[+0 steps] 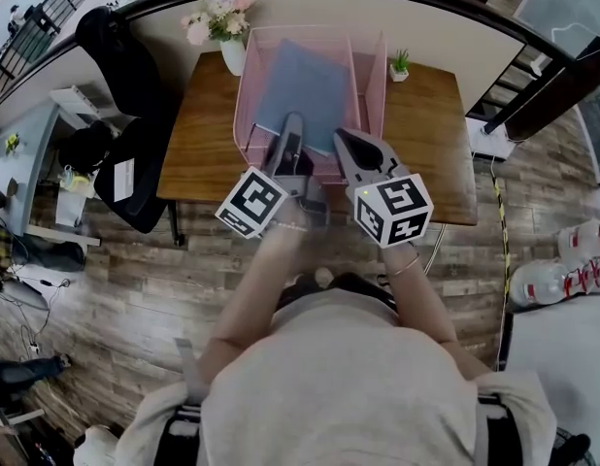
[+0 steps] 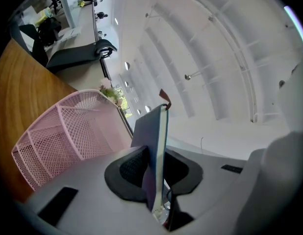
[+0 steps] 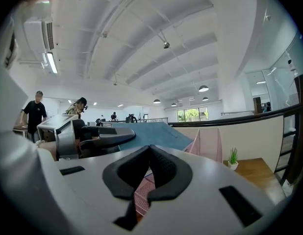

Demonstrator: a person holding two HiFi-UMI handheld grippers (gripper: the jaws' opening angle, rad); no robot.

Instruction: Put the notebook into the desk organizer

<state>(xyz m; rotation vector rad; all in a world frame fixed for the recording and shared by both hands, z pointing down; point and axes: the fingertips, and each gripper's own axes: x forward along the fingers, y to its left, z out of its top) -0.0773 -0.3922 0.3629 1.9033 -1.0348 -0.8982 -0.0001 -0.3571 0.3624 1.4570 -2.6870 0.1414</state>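
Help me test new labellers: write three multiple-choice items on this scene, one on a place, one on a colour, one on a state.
1. Where does the plant stand? A. on the desk, right of the organizer; B. inside the organizer; C. on the floor.
2. What colour is the organizer? A. black; B. green; C. pink.
3. What is the left gripper's state? A. open, empty; B. shut on the notebook; C. out of view.
Answers: 1 A, the head view shows it on the wood just right of the organizer's right wall. 2 C, its mesh is pink in every view. 3 B, the left gripper view shows its pads pressing both notebook covers.
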